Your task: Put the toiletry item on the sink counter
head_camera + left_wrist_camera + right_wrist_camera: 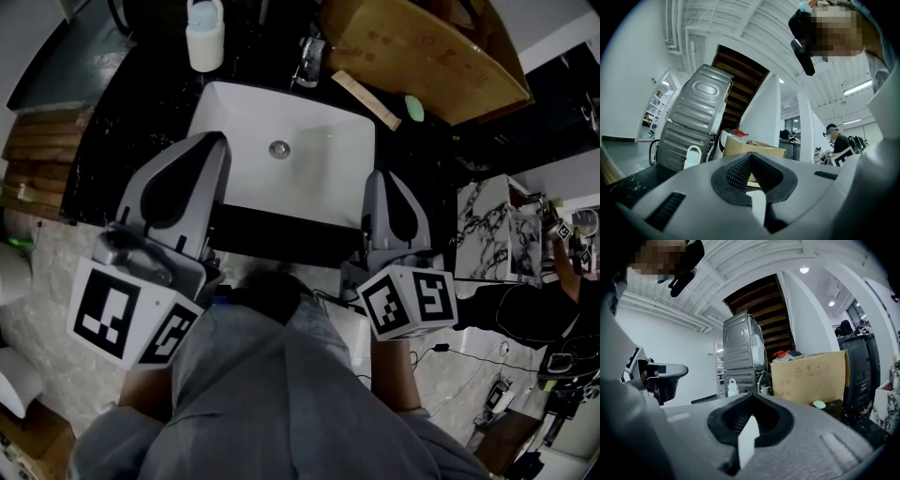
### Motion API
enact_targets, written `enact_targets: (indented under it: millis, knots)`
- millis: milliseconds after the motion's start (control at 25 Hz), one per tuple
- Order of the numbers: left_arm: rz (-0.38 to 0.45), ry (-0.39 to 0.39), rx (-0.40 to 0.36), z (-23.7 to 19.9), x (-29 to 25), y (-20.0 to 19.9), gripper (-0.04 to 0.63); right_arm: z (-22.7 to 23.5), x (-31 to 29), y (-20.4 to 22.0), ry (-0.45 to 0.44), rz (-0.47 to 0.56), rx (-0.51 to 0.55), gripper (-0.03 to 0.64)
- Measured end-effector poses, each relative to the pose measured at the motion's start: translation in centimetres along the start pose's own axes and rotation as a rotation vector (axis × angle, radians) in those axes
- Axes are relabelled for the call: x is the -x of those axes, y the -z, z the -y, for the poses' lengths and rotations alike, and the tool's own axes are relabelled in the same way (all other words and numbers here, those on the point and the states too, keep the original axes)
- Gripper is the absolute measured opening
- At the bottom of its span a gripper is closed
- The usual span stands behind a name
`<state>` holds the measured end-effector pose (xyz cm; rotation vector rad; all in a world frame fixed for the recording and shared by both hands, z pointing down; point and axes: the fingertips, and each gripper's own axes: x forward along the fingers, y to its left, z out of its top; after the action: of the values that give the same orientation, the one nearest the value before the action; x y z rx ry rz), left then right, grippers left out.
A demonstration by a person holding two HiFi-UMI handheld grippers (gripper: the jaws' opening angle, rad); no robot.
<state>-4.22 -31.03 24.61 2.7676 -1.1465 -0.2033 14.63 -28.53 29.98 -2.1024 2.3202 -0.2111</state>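
Note:
A white sink basin is set in a black counter. On the counter at the back right lies a small pale green soap-like item, which also shows in the right gripper view. My left gripper hangs over the basin's front left corner, its jaws together with nothing in them. My right gripper is over the basin's front right edge, also shut and empty. Neither gripper touches the counter items.
A white jug with a handle stands at the back left of the counter, and a faucet rises behind the basin. A wooden stick and a large cardboard box lie at the back right. A marbled box is to the right.

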Motion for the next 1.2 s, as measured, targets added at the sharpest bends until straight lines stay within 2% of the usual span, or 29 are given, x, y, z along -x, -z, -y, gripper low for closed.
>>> enact_targets:
  millis: [1200]
  knots:
    - [-0.005,0.006,-0.007,0.52,-0.28,0.04,0.003,0.43,0.16,0.34,0.001,-0.012,-0.009,-0.003]
